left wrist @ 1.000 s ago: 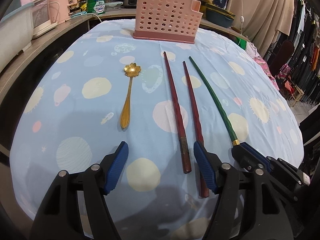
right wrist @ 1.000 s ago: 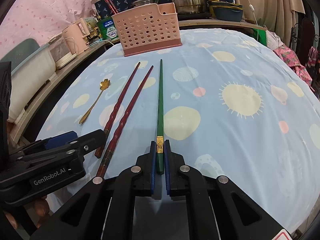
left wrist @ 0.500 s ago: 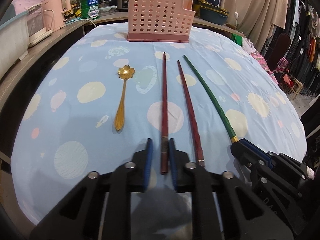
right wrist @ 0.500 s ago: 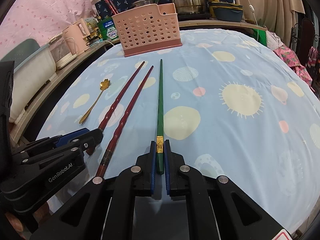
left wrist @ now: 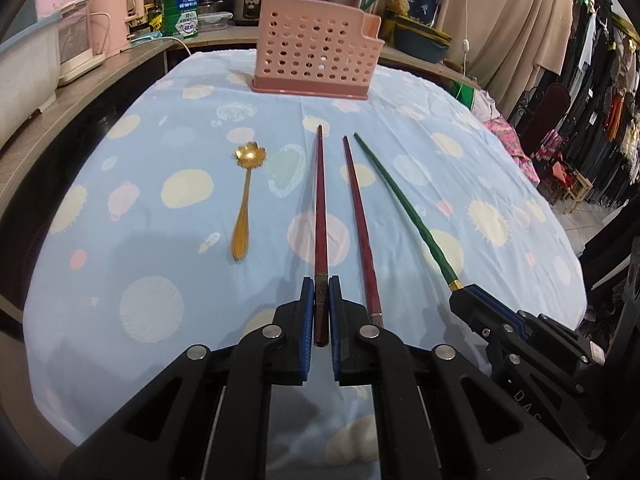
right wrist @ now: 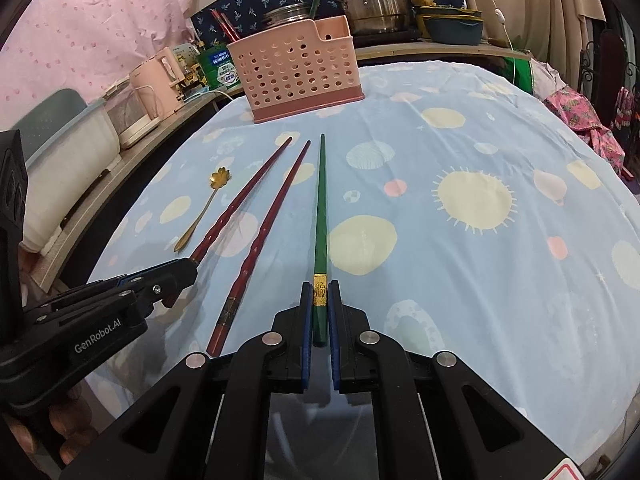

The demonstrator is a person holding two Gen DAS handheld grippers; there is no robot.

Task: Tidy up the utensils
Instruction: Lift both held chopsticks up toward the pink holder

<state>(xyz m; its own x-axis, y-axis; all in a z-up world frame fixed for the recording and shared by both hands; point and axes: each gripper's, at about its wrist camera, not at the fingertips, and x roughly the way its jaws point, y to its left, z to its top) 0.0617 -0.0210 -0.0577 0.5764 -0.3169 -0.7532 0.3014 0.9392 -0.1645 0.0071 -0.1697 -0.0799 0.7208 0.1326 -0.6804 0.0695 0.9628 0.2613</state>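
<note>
My left gripper is shut on the butt end of a dark red chopstick that lies along the blue cloth. A second red chopstick lies just right of it, loose. My right gripper is shut on the butt end of a green chopstick with a gold band. A gold flower-bowl spoon lies to the left of the chopsticks. The pink perforated utensil basket stands upright at the far end of the table, apart from both grippers.
The table's blue patterned cloth drops off at its edges. A wooden counter with pink appliances and a white tub runs along the left. Pots and bowls stand behind the basket. Clothes racks are at right.
My left gripper moved from open beside the red chopsticks to shut on the left red chopstick. My right gripper stayed shut on the green chopstick.
</note>
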